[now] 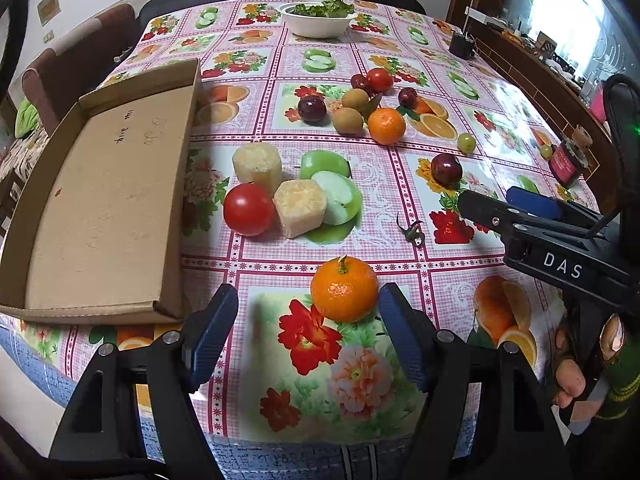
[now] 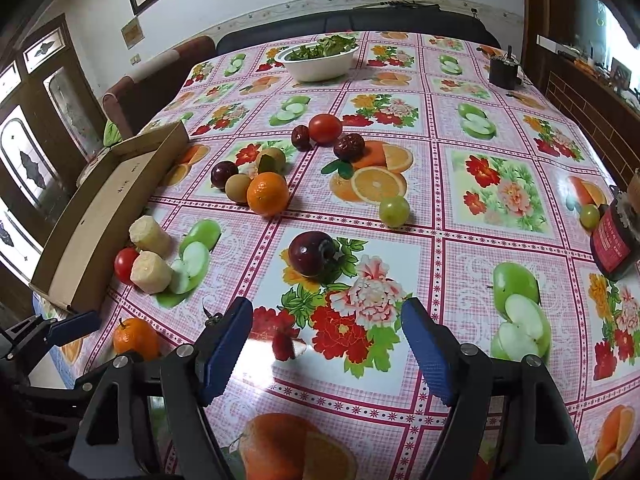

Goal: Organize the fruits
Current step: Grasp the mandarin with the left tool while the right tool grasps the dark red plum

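Observation:
My left gripper (image 1: 308,308) is open over the table's near edge, and a mandarin (image 1: 344,290) sits between its fingertips, close to the right pad. A shallow cardboard box (image 1: 100,200) lies empty to the left. A tomato (image 1: 249,209) and two peeled sugarcane pieces (image 1: 300,207) lie beyond. My right gripper (image 2: 326,326) is open and empty above the tablecloth, short of a dark plum (image 2: 310,254). It also shows in the left wrist view (image 1: 486,200). Farther off lie an orange (image 2: 267,193), kiwis (image 2: 239,188), jujubes (image 2: 349,146), a second tomato (image 2: 325,129) and a green grape (image 2: 394,211).
A white bowl of greens (image 2: 320,62) stands at the far edge. A red jar (image 2: 614,240) with a grape (image 2: 589,216) beside it stands at the right edge, and a dark cup (image 2: 503,72) at the far right. Chairs stand along the left side.

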### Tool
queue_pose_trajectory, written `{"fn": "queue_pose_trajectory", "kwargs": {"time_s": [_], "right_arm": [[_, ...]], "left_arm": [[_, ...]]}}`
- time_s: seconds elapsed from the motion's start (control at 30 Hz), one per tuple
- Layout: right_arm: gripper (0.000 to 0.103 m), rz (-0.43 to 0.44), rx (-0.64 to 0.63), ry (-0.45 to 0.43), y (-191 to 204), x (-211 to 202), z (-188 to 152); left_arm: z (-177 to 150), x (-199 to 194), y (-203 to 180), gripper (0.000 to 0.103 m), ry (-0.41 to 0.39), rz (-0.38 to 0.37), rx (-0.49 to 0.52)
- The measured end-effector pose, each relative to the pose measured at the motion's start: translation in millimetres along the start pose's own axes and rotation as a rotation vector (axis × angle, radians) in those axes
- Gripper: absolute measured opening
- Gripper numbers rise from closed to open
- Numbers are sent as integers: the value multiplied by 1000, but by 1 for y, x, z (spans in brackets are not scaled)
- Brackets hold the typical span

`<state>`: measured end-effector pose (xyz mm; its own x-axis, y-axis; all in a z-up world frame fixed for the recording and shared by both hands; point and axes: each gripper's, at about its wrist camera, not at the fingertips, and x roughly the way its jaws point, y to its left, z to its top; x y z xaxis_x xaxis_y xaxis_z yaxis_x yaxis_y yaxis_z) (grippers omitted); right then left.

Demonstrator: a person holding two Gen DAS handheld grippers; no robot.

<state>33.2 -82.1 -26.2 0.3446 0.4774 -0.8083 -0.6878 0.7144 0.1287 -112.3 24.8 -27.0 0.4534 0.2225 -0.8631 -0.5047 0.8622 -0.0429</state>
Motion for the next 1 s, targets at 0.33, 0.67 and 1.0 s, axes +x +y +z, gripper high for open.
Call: {"fn": "queue_pose_trajectory", "kwargs": {"time_s": [0.33,0.67,1.0], "right_arm": [[68,18,-3,21,2,6,3],[57,25,-5,28,2,22,11],[30,11,-37,21,9,36,24]], "left_arm": [[1,-6,16,75,-30,-29,-30],[3,16,-3,61,27,-70,-6],[2,13,-10,34,-4,-45,31]]}}
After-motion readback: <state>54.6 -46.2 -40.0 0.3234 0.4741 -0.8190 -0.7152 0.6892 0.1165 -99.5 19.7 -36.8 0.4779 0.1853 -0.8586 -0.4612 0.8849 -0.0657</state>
